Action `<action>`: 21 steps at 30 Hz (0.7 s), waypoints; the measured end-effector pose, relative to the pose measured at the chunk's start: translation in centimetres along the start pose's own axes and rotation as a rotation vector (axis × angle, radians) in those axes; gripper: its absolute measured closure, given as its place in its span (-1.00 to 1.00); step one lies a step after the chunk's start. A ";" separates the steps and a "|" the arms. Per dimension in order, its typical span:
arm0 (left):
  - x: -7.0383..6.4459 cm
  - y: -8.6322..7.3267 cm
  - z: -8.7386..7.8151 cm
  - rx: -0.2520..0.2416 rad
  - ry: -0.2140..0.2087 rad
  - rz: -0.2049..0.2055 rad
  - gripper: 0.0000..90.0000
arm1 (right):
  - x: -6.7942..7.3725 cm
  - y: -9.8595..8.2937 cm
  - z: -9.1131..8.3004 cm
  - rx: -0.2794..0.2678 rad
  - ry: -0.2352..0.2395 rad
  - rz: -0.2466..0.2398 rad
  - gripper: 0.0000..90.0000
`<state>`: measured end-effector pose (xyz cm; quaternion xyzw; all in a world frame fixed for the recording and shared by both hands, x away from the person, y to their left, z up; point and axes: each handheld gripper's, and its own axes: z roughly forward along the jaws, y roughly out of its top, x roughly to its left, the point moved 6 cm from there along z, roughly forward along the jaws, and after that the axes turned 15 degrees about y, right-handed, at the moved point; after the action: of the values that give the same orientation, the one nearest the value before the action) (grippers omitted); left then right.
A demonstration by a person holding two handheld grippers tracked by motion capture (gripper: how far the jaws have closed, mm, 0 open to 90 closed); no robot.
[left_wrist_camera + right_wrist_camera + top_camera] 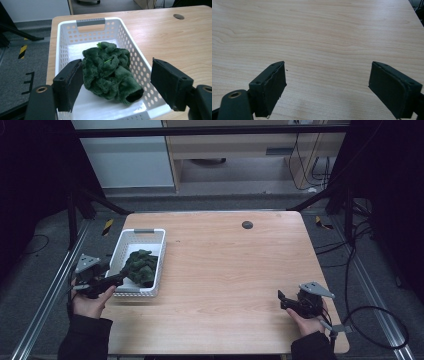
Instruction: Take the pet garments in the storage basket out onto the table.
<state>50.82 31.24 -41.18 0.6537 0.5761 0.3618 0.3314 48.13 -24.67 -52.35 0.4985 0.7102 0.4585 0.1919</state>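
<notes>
A crumpled dark green plush cloth (141, 266) (110, 71) lies in a white perforated basket (121, 245) (130, 45) at the table's left side. My left gripper (116, 281) (117, 82) hovers at the basket's near end, open, its jaws spread to either side of the cloth without touching it. Over bare wood near the table's front right, my right gripper (281, 300) (327, 85) is open with nothing between its jaws.
The wooden table (225, 265) has a round dark cable hole (247, 224) (178, 16) at the back. Metal frame rails (45, 295) run along both sides, and cables (370, 320) trail on the floor at right. A grey handle (90, 22) marks the basket's far end.
</notes>
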 end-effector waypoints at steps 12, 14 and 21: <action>0.4 1.5 2.2 0.048 0.003 0.047 -0.45 | 0.0 -0.1 0.1 0.008 -0.001 -0.004 -0.69; 0.3 1.8 2.9 0.066 0.010 0.065 -0.45 | -0.1 -0.1 0.1 0.009 -0.001 -0.004 -0.70; 0.0 2.0 4.3 0.113 0.014 0.083 -0.47 | 0.0 -0.2 0.3 0.020 0.009 -0.001 -0.70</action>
<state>55.54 30.96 -41.69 0.6921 0.5703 0.3469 0.2747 48.25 -24.56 -52.69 0.4979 0.7159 0.4535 0.1842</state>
